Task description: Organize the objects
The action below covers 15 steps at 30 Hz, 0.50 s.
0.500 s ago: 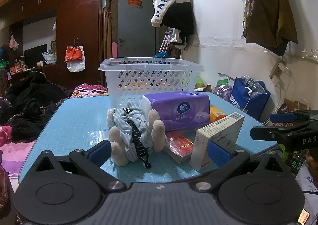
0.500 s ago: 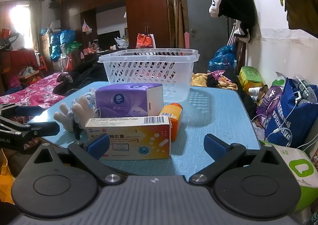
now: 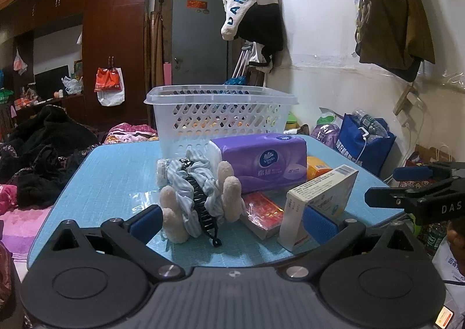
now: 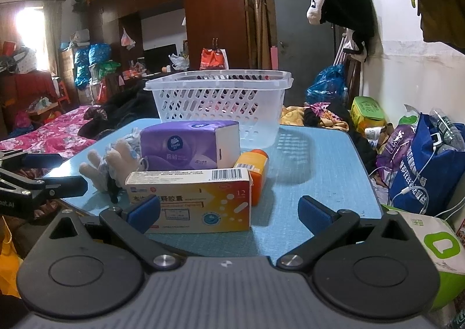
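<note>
Both spread wide, holding nothing: left hand-held gripper, right hand-held gripper. Centre frame on textured blue desk: perforated white plastic basket, glossy purple tissue pack, rectangular cardboard medicine box, fuzzy glove

Readable text from my two wrist views

White garment hung upper centre reads "DANGROU"; my right gripper shows "DAS" at right edge; purple tissue pack carries a "Vinda" logo; medicine box, lower centre, shows "12".
</note>
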{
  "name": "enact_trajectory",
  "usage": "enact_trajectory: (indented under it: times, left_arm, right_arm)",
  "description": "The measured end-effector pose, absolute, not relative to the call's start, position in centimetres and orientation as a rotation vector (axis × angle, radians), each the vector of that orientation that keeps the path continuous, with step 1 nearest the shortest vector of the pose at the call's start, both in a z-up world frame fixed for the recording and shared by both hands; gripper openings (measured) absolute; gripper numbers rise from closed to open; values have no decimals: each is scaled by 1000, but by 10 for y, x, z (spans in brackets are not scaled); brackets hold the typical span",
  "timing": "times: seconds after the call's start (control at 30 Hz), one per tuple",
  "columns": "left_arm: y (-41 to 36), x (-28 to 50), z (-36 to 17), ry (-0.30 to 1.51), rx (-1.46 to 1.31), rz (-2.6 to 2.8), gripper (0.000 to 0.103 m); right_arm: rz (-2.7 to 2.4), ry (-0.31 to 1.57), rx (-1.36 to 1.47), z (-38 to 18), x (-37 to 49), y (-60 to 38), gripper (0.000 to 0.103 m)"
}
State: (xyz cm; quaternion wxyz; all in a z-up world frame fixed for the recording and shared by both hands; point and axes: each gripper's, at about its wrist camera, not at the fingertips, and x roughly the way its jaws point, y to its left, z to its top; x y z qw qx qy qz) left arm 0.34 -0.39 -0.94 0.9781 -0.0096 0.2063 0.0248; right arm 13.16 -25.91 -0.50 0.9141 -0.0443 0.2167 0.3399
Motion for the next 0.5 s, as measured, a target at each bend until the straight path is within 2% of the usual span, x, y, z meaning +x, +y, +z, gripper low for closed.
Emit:
enact_trajectory:
  times: [0.5]
  left_arm:
    - [-5,3,-10,419,-16,33,103]
  right_arm:
    - [711,448,-83,-6,132,-258,103]
